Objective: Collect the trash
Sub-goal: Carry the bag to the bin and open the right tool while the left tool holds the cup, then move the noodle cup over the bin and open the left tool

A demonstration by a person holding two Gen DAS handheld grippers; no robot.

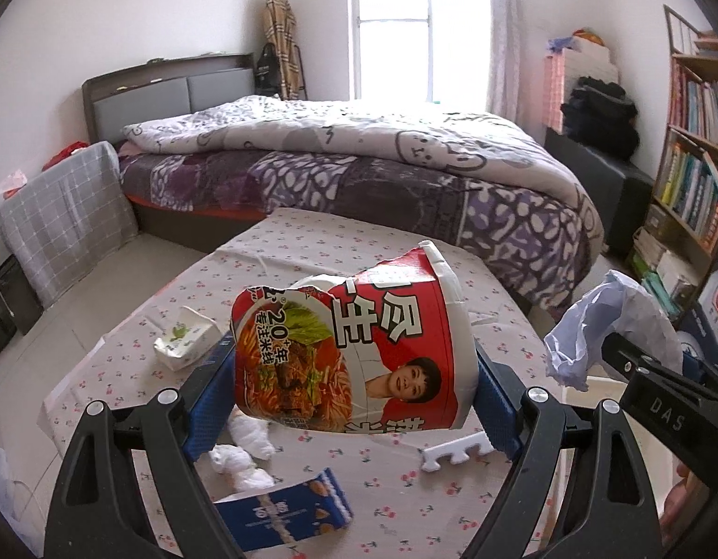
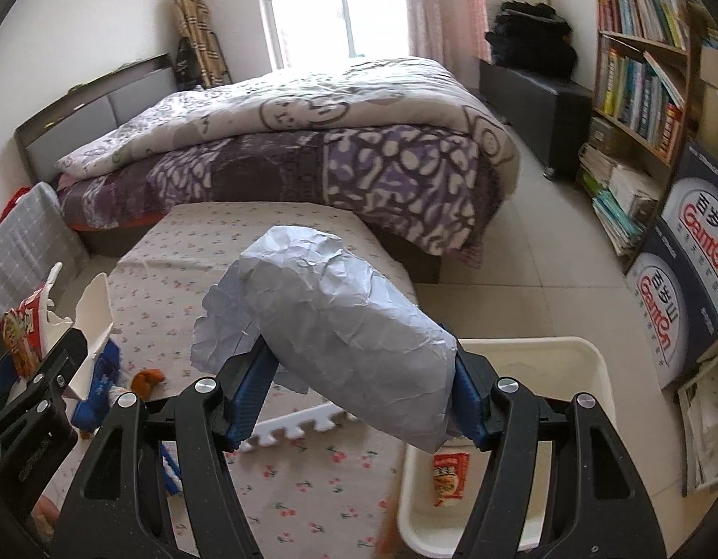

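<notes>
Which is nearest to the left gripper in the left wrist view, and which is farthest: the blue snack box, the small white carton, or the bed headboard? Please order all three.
From the left gripper, which holds the noodle cup:
1. Blue snack box, just below the gripper on the floral cloth.
2. Small white carton, farther out on the cloth, to the left.
3. Bed headboard, far back at the wall.

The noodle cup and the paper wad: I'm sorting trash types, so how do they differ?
The noodle cup is red and white with printed pictures; the paper wad is plain pale grey-blue. The cup is torn but keeps its tapered form; the wad is crumpled and shapeless. The left gripper holds the cup, the right gripper the wad. Both are held above the table.
</notes>
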